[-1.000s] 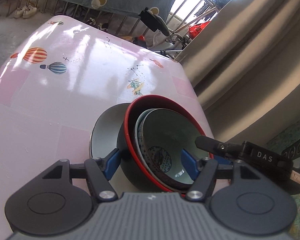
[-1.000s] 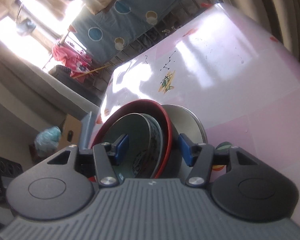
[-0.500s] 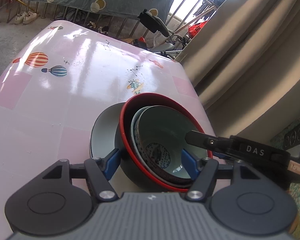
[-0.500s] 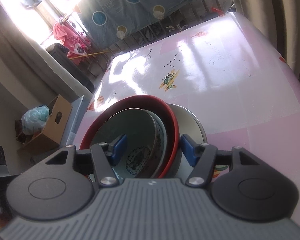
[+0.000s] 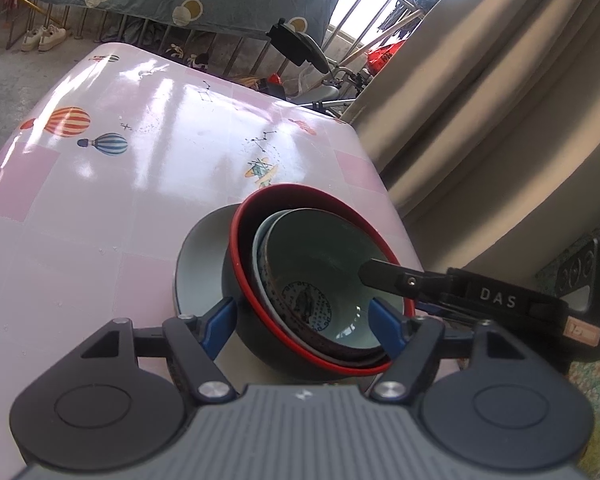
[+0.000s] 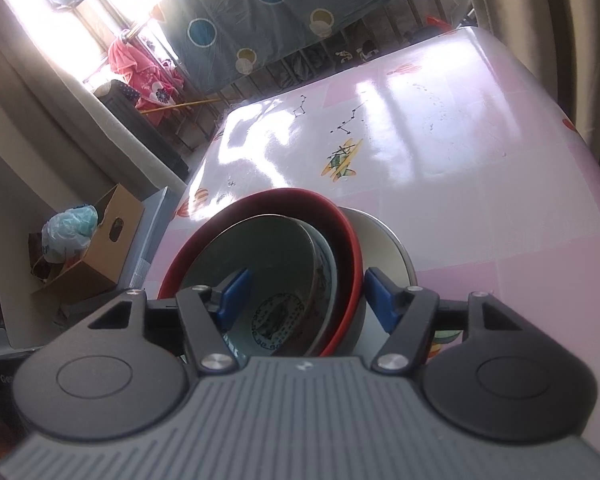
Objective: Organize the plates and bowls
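Observation:
A black bowl with a red rim [image 5: 240, 240] stands tilted on a pale plate [image 5: 198, 264] near the table's near right edge. Two smaller patterned bowls [image 5: 316, 268] nest inside it. My left gripper [image 5: 300, 326] is open, its blue pads either side of the red-rimmed bowl's near wall. My right gripper [image 6: 306, 300] is open too, one pad inside the patterned bowl [image 6: 268, 264] and one outside the red-rimmed bowl [image 6: 350, 240], above the plate [image 6: 384, 240]. Its finger shows in the left wrist view [image 5: 384, 274], reaching into the bowls.
The pink table [image 5: 100, 200] with balloon prints stretches away to the left. Beige curtains [image 5: 500, 120] hang close on the right. A cardboard box [image 6: 100, 248] sits on the floor beyond the table's left edge in the right wrist view.
Both grippers have pulled back and tilted a little, so more table shows. The bowls and plate stay put. Both jaws stay open.

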`<act>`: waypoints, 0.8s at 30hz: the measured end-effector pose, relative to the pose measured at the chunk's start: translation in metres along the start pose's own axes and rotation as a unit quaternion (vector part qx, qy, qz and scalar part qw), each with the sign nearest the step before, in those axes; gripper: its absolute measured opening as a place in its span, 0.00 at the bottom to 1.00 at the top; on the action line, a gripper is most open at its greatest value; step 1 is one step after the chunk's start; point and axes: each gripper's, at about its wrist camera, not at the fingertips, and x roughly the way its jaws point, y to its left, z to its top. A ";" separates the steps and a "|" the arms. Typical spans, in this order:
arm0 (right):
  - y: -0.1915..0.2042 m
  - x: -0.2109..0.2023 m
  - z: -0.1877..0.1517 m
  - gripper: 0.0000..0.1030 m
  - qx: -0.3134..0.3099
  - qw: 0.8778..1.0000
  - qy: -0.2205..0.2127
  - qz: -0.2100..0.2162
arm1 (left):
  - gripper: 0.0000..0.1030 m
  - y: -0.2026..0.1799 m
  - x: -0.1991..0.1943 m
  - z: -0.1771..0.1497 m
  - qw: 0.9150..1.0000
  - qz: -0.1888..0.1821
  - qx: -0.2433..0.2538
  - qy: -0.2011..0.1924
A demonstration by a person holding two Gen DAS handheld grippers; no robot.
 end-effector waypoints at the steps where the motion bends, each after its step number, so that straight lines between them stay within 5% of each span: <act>1: -0.001 -0.001 -0.002 0.62 0.003 1.000 -0.002 -0.001 | 0.77 0.000 -0.002 -0.001 1.000 0.005 0.004 -0.003; 7: -0.004 -0.030 -0.023 0.77 0.023 0.999 -0.035 -0.029 | 0.91 0.000 -0.022 -0.011 0.999 0.038 0.031 -0.023; 12: 0.003 -0.065 -0.046 0.84 0.021 0.995 -0.073 -0.069 | 0.99 -0.006 -0.036 -0.025 0.990 0.109 0.082 -0.044; 19: 0.025 -0.097 -0.067 0.99 -0.015 0.986 -0.099 -0.131 | 1.00 -0.026 -0.049 -0.041 0.966 0.192 0.163 -0.055; 24: 0.045 -0.103 -0.080 0.99 -0.067 0.973 -0.103 -0.195 | 1.00 -0.029 -0.057 -0.048 0.964 0.210 0.151 -0.062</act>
